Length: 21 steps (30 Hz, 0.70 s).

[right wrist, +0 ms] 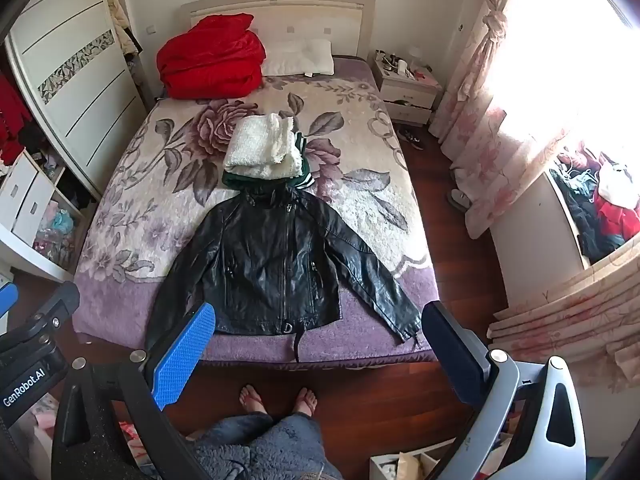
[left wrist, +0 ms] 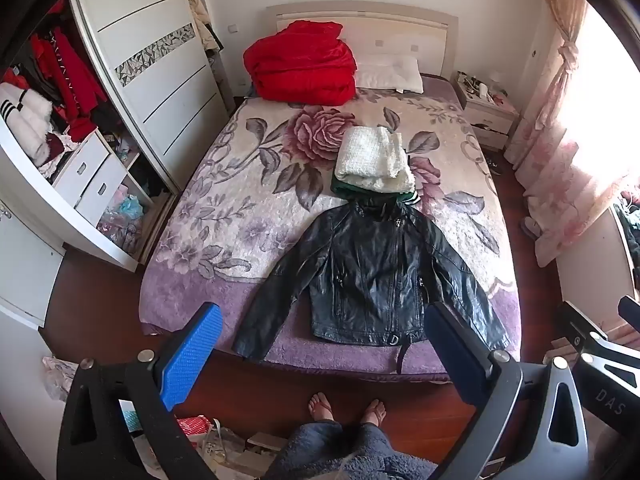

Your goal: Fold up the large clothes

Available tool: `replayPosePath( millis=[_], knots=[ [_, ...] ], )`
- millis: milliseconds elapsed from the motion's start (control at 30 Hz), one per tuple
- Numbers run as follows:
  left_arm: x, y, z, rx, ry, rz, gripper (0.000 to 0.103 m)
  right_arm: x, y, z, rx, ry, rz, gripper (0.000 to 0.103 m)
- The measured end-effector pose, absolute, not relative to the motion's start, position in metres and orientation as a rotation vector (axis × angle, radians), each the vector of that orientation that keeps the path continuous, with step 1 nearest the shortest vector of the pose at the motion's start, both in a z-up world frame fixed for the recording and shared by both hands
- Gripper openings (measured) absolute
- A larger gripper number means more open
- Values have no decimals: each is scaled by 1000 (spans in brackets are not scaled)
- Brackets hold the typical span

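A black leather jacket [left wrist: 368,276] [right wrist: 276,268] lies flat and face up on the near end of the bed, zip closed, both sleeves spread out to the sides. Just beyond its collar sits a folded white fluffy garment [left wrist: 374,160] [right wrist: 262,152] on top of a folded green one [left wrist: 344,190] [right wrist: 236,180]. My left gripper [left wrist: 324,344] hangs open high above the bed's foot, nothing between its blue pads. My right gripper [right wrist: 316,340] is open too, held at the same height beside it, well clear of the jacket.
The bed [left wrist: 224,200] has a floral blanket, a red quilt [left wrist: 300,64] and a white pillow [left wrist: 392,74] at the head. An open wardrobe [left wrist: 60,120] stands left, a nightstand [right wrist: 408,88] and curtains right. The person's bare feet [left wrist: 348,408] stand on the wooden floor; clutter lies nearby.
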State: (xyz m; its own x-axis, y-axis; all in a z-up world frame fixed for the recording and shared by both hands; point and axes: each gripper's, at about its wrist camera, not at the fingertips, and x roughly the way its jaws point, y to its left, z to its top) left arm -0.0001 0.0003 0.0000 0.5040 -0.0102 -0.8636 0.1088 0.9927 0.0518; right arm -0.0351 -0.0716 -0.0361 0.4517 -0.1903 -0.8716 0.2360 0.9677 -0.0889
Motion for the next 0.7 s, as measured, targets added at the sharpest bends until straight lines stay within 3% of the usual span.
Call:
replayPosePath(
  millis=[700],
  knots=[
    [0,1,0,100,1031,-76,103,-39,-61,-28,54,1061,-260,103]
  ],
)
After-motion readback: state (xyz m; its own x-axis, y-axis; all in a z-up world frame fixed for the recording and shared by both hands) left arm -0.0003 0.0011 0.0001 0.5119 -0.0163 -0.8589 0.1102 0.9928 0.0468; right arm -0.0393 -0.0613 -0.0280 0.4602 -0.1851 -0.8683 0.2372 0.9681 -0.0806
